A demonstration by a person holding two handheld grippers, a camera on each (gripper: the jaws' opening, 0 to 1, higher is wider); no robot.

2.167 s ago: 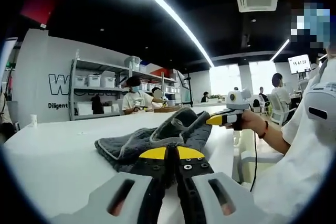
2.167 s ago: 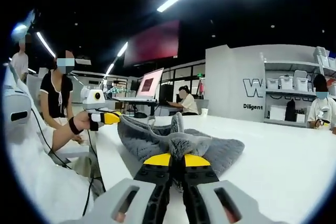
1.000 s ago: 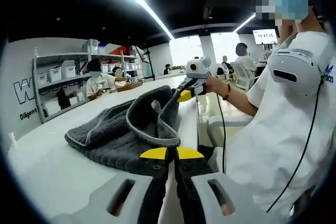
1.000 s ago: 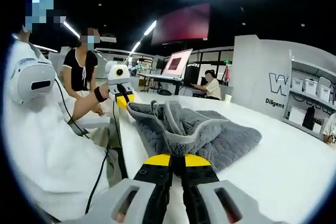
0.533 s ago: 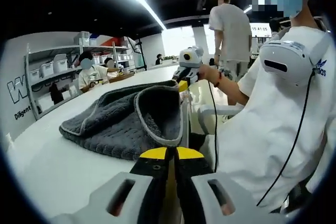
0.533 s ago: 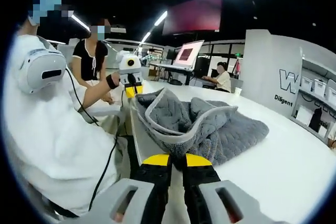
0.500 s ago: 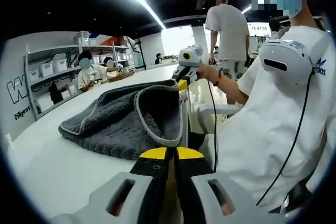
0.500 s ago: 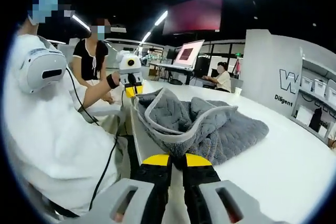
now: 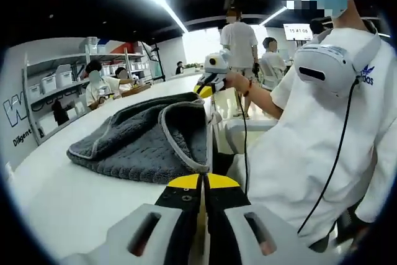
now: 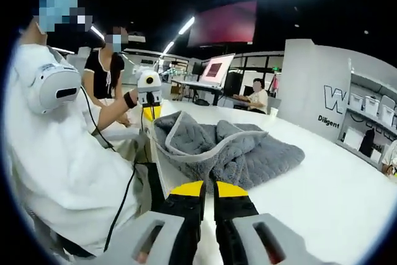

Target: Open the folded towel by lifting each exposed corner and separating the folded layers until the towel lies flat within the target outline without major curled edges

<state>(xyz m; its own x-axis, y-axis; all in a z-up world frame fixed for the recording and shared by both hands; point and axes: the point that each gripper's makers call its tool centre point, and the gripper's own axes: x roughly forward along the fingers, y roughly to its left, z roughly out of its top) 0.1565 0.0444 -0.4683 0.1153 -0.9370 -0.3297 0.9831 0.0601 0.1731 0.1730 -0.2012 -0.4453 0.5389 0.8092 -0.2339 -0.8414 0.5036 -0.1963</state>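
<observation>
Wall (image 10: 310,100): big "W" plus "Dilligent…" cut off; clock screen (image 9: 299,31): roughly "15:41:06", digits blurry.

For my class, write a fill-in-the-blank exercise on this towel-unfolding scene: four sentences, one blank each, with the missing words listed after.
1. The towel is ____ in colour, with a lighter trim along its edge.
2. It lies bunched on a ____ table.
3. Each gripper is tipped with ____ pads; the left gripper and the right gripper each grip the towel's near hem.
4. The towel is not yet ____; its layers are heaped up.

Missing words: grey; white; yellow; flat
</observation>
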